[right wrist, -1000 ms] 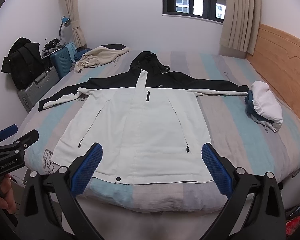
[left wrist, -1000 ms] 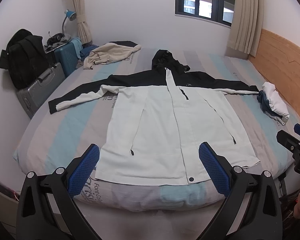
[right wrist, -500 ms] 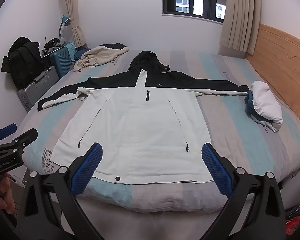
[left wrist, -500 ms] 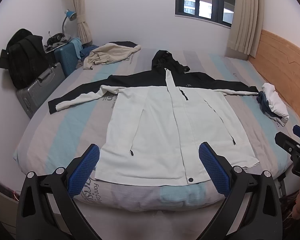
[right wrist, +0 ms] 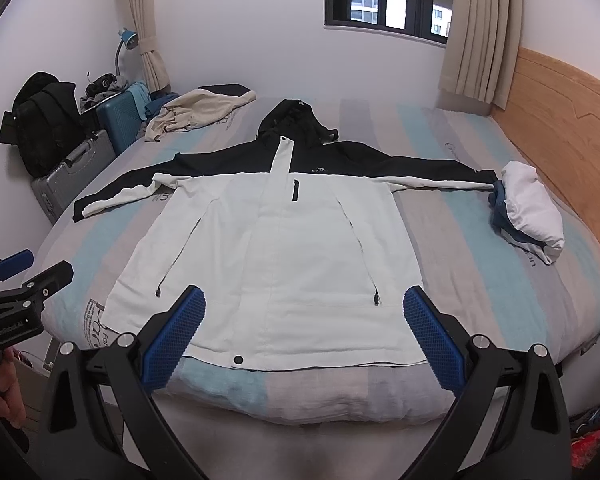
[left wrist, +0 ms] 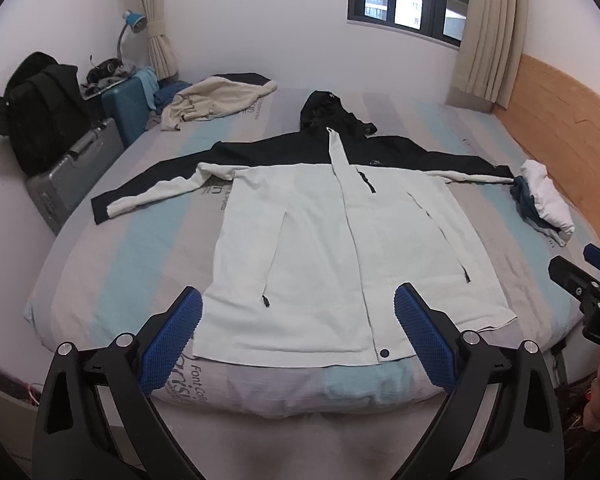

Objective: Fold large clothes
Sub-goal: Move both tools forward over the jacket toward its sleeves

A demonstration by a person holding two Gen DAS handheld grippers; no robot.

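A black-and-white hooded jacket lies spread flat, front side up, on a bed covered with a sheet striped in grey, pale blue and beige. Its sleeves stretch out to either side, the black hood points toward the window wall, and the hem runs along the near edge of the mattress. The left gripper hangs off the foot of the bed with its blue-padded fingers spread wide; in its view the jacket's hem lies beyond and between the fingertips, with nothing held between them. The right gripper is likewise spread wide and empty, its fingers framing the hem and the snap at the lower front, apart from the cloth. Each gripper shows at the edge of the other's view, held by a hand. At the jacket's right sleeve end, near the wooden headboard, sits a bundle of white and blue clothes. A beige garment lies crumpled at the far left corner of the bed. Beside the bed stand a grey hard case, a teal suitcase and a black backpack.
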